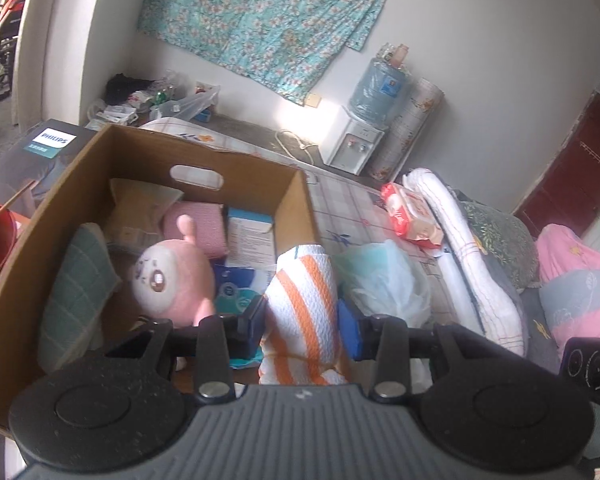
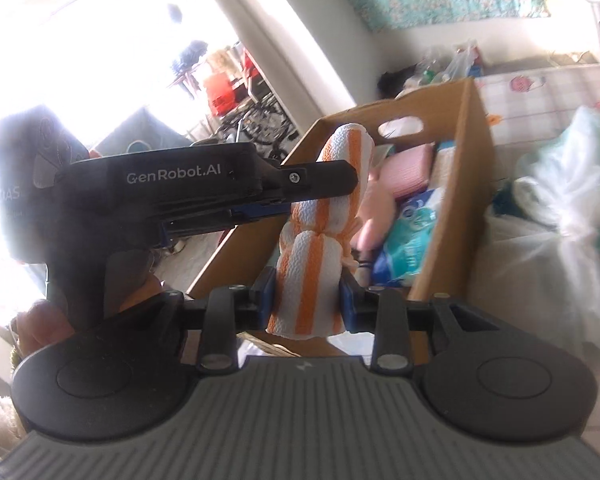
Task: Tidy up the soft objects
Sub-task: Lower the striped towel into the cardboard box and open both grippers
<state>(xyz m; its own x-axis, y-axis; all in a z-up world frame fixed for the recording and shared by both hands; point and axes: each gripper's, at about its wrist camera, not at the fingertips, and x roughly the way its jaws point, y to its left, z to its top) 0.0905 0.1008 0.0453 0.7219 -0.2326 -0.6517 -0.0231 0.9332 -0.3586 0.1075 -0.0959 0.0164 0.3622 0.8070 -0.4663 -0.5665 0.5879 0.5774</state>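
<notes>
spanning both pairs of tongs, one rolled waffle-weave towel [image 1: 304,312] with orange and white stripes is gripped at two places: the left tongs [image 1: 302,326] are clamped on its upper part, and the right tongs [image 2: 307,298] are clamped on its lower end, below a cinched waist. the roll is carried above the near right corner of one open cardboard box [image 1: 80,184], a rectangular brown carton with an oval handle slot cut in its far wall. inside the box several soft things are seen: one round pink plush toy [image 1: 172,276], one quilted grey-green cushion [image 1: 80,292] leaning on the left wall, one pink knitted fold [image 1: 198,228], and some glossy blue-and-white packets [image 1: 240,296] that cannot be counted. one crinkled translucent plastic bag [image 1: 384,280] lies just right of the box on the checked bed sheet [image 1: 348,208]. farther right, one folded white blanket [image 1: 472,264] is laid along the bed.
</notes>
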